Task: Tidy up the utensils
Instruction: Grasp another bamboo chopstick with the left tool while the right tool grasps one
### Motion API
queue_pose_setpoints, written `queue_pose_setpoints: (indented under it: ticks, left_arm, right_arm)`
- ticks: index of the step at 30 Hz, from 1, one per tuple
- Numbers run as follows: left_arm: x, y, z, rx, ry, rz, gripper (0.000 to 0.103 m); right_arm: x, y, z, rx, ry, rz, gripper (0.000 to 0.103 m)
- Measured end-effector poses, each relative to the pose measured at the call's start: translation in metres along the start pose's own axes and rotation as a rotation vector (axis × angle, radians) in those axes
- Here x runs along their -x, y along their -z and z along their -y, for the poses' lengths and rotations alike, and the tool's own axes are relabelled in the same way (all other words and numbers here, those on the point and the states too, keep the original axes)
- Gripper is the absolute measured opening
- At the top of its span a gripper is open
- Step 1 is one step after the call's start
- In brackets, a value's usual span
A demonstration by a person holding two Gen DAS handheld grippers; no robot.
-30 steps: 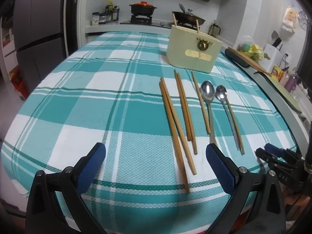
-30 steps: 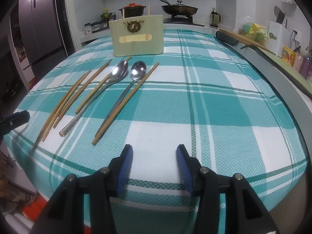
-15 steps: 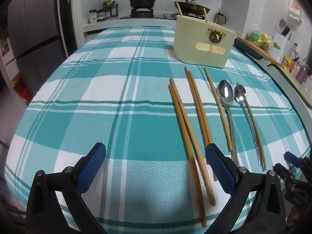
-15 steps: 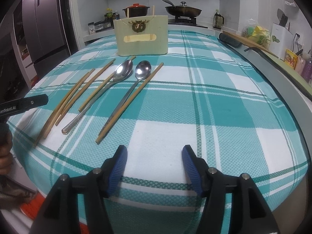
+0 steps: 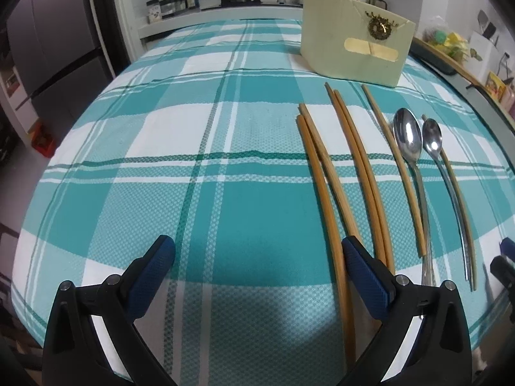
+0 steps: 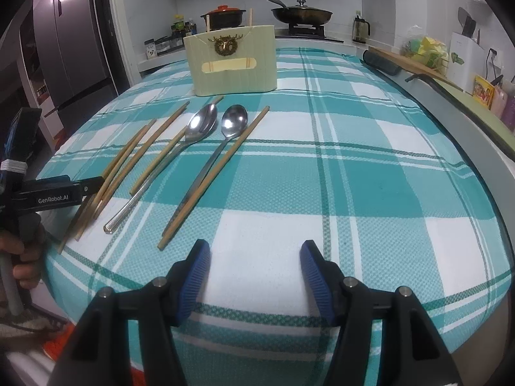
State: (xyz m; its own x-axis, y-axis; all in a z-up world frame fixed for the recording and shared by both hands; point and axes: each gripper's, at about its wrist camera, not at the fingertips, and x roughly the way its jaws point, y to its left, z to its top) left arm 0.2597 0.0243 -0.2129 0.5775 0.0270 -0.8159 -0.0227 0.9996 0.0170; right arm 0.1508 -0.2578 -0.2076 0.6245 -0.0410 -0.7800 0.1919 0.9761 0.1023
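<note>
Several wooden chopsticks (image 5: 347,160) and two metal spoons (image 5: 408,138) lie side by side on the teal checked tablecloth (image 5: 193,160). A cream utensil holder (image 5: 354,51) stands behind them with two chopsticks in it. My left gripper (image 5: 257,257) is open and empty over the cloth, its right finger (image 5: 363,267) at the near ends of the leftmost chopsticks. My right gripper (image 6: 254,267) is open and empty near the table's front edge, right of the chopsticks (image 6: 212,177), spoons (image 6: 233,122) and holder (image 6: 231,61). The left gripper's body (image 6: 51,193) shows at the left there.
A stove with a red-lidded pot (image 6: 223,16) and a wok (image 6: 301,13) stands at the back. A fridge (image 6: 70,48) is at the left. A counter (image 6: 466,96) with a cutting board, bags and bottles runs along the right of the table.
My left gripper has moved forward over the table, closer to the near ends of the leftmost chopsticks. My right gripper has edged forward and its fingers have spread wider.
</note>
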Motion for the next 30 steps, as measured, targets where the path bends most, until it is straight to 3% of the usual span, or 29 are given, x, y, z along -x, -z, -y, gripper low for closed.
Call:
queue_pose_setpoints:
  ticks: [7, 9, 10, 13, 16, 18, 20, 22, 28, 30]
  left_arm:
    - [-0.016, -0.031, 0.008, -0.092, -0.049, -0.042, 0.103]
    - [-0.019, -0.036, 0.009, -0.111, -0.079, -0.040, 0.103]
    - [-0.019, -0.038, 0.009, -0.111, -0.082, -0.042, 0.103]
    - [-0.020, -0.037, 0.008, -0.097, -0.076, -0.044, 0.103]
    - [-0.021, -0.035, 0.006, -0.082, -0.063, -0.030, 0.103]
    - [-0.022, -0.036, 0.003, -0.080, -0.047, -0.029, 0.103]
    - [-0.023, -0.037, 0.001, -0.082, -0.032, -0.033, 0.103]
    - [-0.022, -0.036, -0.003, -0.078, -0.040, -0.033, 0.103]
    - [-0.018, -0.028, -0.022, -0.034, -0.031, -0.049, 0.103]
    - [-0.019, -0.026, -0.027, -0.016, -0.009, -0.058, 0.103]
  right_arm:
    - [-0.028, -0.058, -0.006, -0.044, -0.084, -0.054, 0.060]
    - [-0.039, -0.075, -0.012, -0.017, -0.062, -0.041, 0.054]
    - [-0.046, -0.082, -0.013, -0.009, -0.044, -0.040, 0.044]
    - [-0.065, -0.094, -0.002, -0.079, -0.066, -0.082, 0.041]
    - [-0.081, -0.094, -0.003, -0.084, -0.072, -0.124, 0.039]
    - [-0.083, -0.093, -0.015, 0.006, -0.018, -0.114, 0.037]
    - [-0.083, -0.091, -0.020, 0.065, 0.044, -0.101, 0.021]
    - [-0.082, -0.088, -0.015, 0.067, 0.071, -0.093, 0.016]
    - [-0.059, -0.072, 0.026, 0.015, 0.148, -0.099, 0.015]
    - [-0.051, -0.065, 0.036, 0.016, 0.152, -0.105, 0.021]
